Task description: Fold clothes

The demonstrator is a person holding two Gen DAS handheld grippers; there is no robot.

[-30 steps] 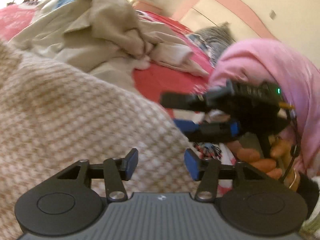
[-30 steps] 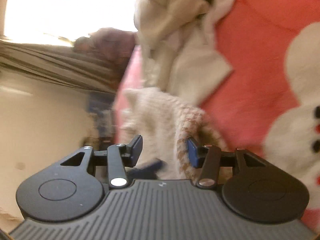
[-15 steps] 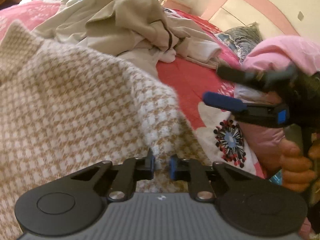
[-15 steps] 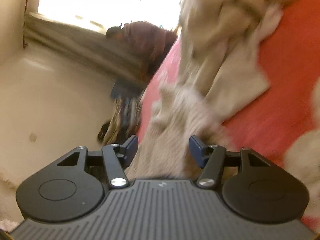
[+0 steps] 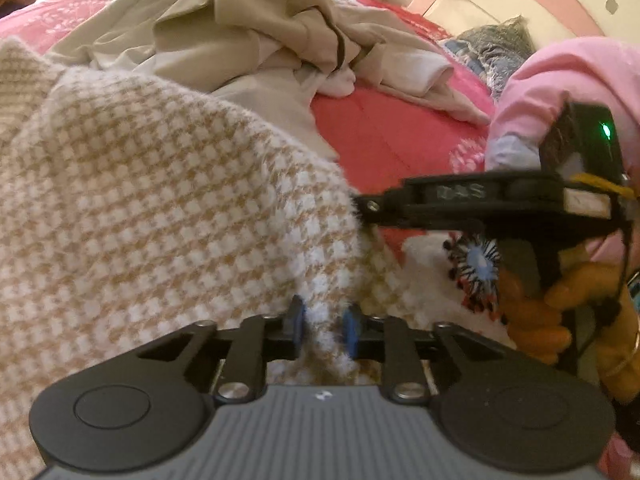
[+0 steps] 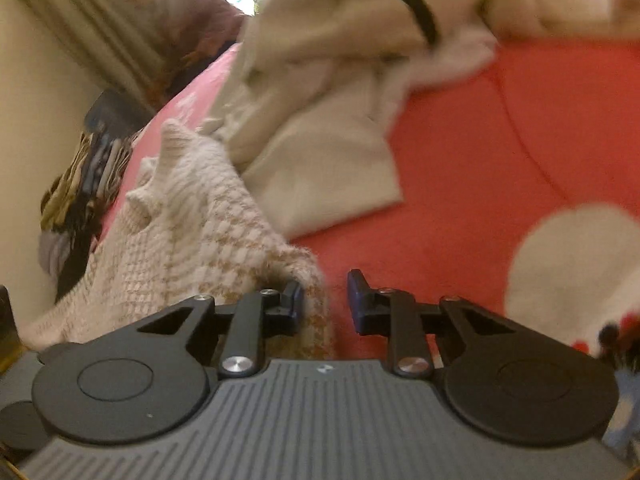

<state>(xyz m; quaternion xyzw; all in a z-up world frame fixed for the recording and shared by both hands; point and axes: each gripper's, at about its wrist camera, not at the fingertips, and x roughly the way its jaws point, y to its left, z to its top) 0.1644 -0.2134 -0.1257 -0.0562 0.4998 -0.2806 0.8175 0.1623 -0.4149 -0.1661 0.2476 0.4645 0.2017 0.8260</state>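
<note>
While my left gripper [image 5: 322,330] eases open around the houndstooth knit [image 5: 160,208] and my right gripper [image 6: 323,300] narrows on its edge, next comes a fold across the red bedspread [image 6: 480,152].

The left tool [image 5: 322,330] points steeply down, jaws opening with cloth between them. The right tool [image 6: 323,304], gripped by a hand [image 5: 560,312], is closing its jaws.

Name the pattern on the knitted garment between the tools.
Tan-and-white houndstooth check on the knitted garment, clearest in the left wrist view.
</note>
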